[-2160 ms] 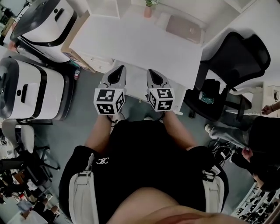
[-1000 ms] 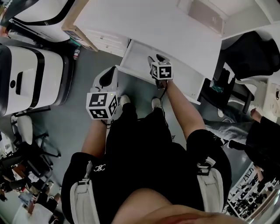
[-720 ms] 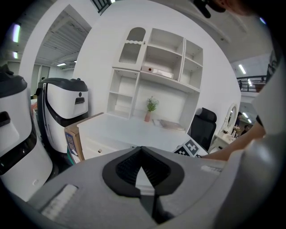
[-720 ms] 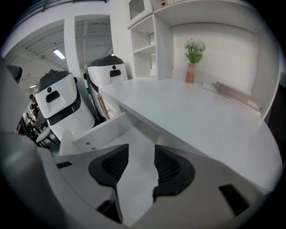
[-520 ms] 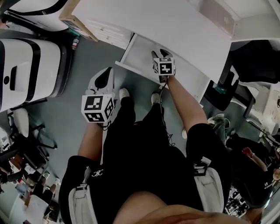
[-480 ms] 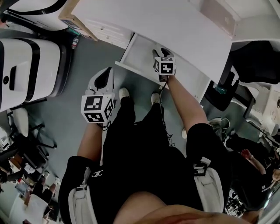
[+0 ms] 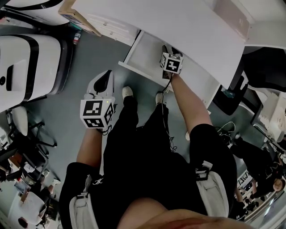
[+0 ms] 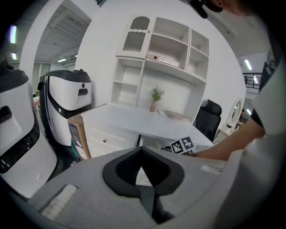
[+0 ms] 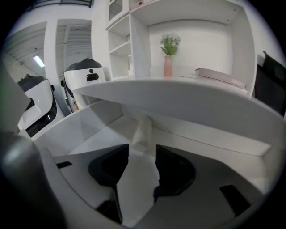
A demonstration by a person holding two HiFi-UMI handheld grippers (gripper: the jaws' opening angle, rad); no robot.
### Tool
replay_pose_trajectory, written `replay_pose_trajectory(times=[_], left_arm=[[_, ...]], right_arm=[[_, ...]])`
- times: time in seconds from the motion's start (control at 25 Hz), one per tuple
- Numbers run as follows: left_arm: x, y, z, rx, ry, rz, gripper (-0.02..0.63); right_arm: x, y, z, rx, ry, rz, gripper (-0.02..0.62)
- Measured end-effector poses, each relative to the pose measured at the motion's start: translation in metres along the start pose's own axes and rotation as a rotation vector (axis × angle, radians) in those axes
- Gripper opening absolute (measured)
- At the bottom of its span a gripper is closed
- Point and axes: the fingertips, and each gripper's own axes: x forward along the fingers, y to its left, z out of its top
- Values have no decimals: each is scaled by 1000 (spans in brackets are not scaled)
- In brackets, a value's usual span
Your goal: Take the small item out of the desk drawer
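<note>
The white desk (image 7: 187, 22) has its drawer (image 7: 145, 56) pulled out. A small white cylinder-shaped item (image 9: 142, 130) lies on the drawer floor (image 9: 103, 143), toward the back. My right gripper (image 9: 142, 157) is open inside the drawer, its jaws just short of the item, one on each side of its near end, not touching it. In the head view the right gripper (image 7: 170, 53) reaches under the desk edge and its tips are partly hidden. My left gripper (image 7: 103, 79) hangs over the floor left of the drawer; its jaws (image 8: 142, 172) are shut on nothing.
Large white and black machines (image 7: 27, 67) stand to the left, with a cardboard box (image 7: 73, 9) beside the desk. A black chair (image 7: 268, 67) is at the right. The person's shoes (image 7: 127, 92) are below the drawer front. A potted plant (image 9: 169, 44) and a book (image 9: 221, 76) sit on the desk.
The drawer, shut 2.2 s ago, now stands out. My right gripper has moved forward, deeper into it. The left gripper has drawn back, lower and to the left.
</note>
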Motion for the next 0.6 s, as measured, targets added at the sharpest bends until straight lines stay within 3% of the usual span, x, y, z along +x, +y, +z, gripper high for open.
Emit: replay_pose_trajectory(times=[0.24,0.44,0.6], left_arm=[[-2,9,-9,-1,11,10,14],[-1,15,-10,-10,9,22,14],[-4,15,-6,-9,-5,20,14]], right_arm=[[13,-2,4,57,-13,-4,176],[24,-1,0,-16,5,-33,173],[19,6,1,-70,15,-3,114]])
